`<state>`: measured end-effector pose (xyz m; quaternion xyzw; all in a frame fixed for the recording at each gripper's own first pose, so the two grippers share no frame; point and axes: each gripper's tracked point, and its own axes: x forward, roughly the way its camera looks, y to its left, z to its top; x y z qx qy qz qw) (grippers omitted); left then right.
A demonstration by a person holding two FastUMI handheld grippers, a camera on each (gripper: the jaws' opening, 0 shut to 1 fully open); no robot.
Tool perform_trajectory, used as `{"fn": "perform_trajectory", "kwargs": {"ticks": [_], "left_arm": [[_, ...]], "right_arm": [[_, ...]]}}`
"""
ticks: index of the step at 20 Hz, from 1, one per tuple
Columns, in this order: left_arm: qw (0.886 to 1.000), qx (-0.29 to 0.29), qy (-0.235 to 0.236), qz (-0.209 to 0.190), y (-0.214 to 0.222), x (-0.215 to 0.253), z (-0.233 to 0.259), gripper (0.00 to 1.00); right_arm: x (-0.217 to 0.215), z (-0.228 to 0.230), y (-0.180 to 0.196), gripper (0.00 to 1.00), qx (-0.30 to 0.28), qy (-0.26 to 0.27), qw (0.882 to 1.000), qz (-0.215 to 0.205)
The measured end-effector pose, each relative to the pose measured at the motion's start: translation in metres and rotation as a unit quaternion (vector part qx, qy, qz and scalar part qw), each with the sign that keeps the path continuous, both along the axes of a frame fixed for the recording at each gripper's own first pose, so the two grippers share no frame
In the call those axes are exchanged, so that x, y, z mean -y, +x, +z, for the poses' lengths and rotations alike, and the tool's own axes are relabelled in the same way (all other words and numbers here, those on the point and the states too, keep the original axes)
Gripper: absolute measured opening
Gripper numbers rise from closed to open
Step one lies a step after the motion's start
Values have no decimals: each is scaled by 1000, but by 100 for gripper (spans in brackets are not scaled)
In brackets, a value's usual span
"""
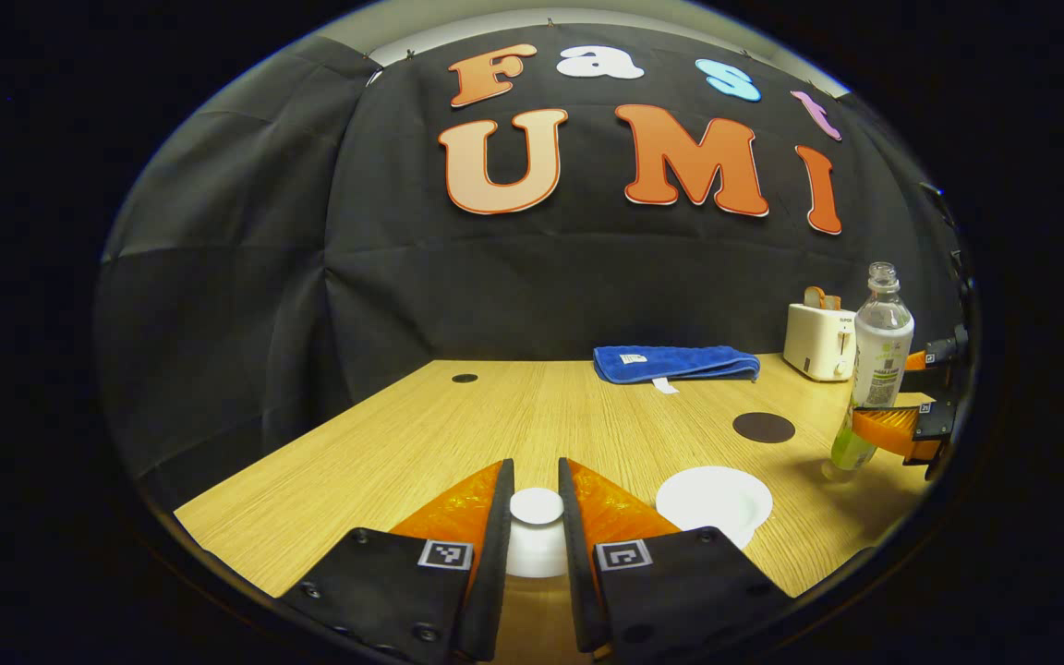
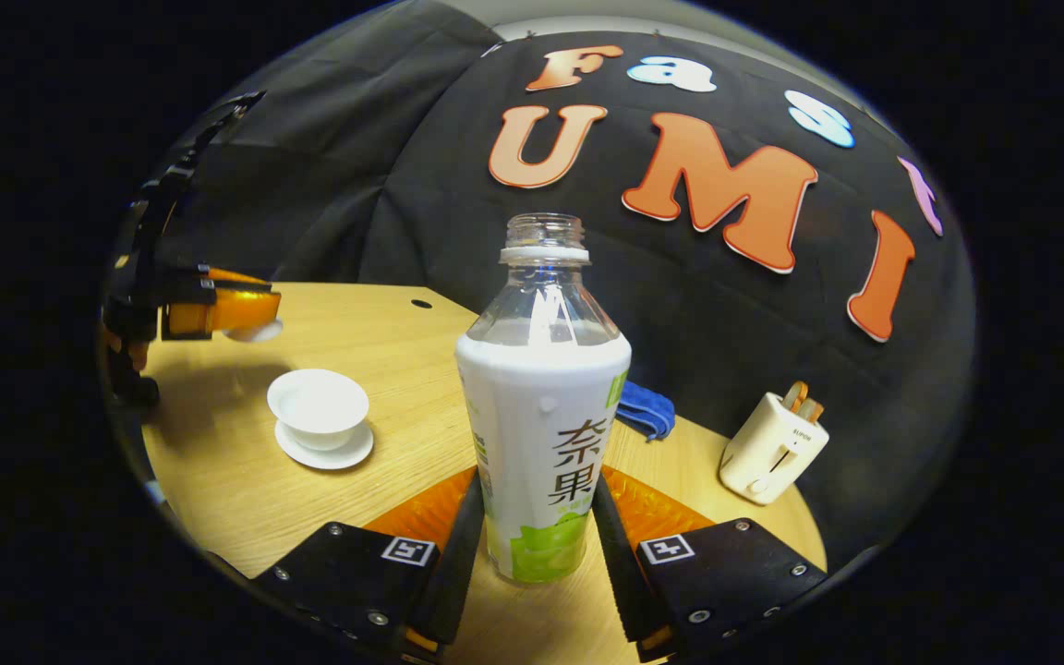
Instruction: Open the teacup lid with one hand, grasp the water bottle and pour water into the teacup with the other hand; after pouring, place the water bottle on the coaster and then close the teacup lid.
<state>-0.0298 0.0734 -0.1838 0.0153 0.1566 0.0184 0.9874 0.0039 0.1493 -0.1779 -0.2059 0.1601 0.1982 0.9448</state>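
1. Table: light wood top that carries everything below.
2. Towel: blue, folded, lying at the far edge by the wall.
3. Toaster: white, at the far right, with a slice standing in its slot.
4. Bottle: uncapped and upright, clamped low on its labelled body between both fingers of the right gripper; in the left gripper view it hangs tilted, its base just above the table.
5. Cup: white, uncovered, seated on its saucer, well to the left of the bottle.
6. Lid: white, pinched by its knob between the two narrowly set fingers of the left gripper; in the right gripper view it is held in the air, up and to the left of the cup.
7. Coaster: dark disc lying bare between cup and toaster, beside the bottle.
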Motion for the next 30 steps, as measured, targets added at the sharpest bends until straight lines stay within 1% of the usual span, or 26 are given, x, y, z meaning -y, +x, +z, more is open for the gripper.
{"fn": "perform_trajectory", "kwargs": {"ticks": [1, 3, 5, 6, 8, 9, 10, 13, 18, 20, 21, 25, 26, 30], "left_arm": [[1000, 3, 0, 2, 0, -3, 3, 34], [1000, 6, 1, 6, 0, -9, 5, 34], [1000, 5, -1, 10, -4, -12, 3, 33], [1000, 4, -1, 12, -6, -15, 1, 34], [1000, 2, 5, 20, -8, -23, -2, 33], [1000, 4, 7, 21, -9, -25, -1, 34], [1000, 4, 8, 24, -9, -27, -1, 33], [1000, 5, 8, 26, -14, -33, -2, 34], [999, 8, 10, 34, -20, -43, 2, 33], [999, 8, 10, 36, -23, -45, 2, 33], [999, 8, 10, 36, -25, -46, 2, 35], [999, 8, 8, 38, -28, -51, 1, 33], [999, 8, 7, 38, -28, -52, -1, 35], [999, 7, 6, 39, -31, -56, -2, 35]], "right_arm": [[-1, -2, 0, 66, -1, -20, 1000, 8], [-5, -5, 2, 66, -3, -39, 999, 21], [-4, -3, 8, 66, 13, -78, 996, 28], [-3, -1, 11, 66, 23, -99, 994, 32], [-6, 2, 16, 66, 43, -135, 989, 43], [-8, 2, 18, 66, 50, -149, 986, 49], [-10, 2, 19, 66, 56, -163, 984, 55], [-17, 0, 23, 66, 78, -204, 973, 72], [-28, -2, 20, 66, 117, -271, 950, 101], [-30, -4, 20, 66, 135, -302, 938, 108], [-32, -5, 21, 66, 145, -316, 931, 112], [-38, -6, 31, 66, 169, -359, 909, 131], [-38, -4, 31, 66, 179, -371, 901, 133], [-42, -1, 29, 65, 216, -422, 868, 148]]}}
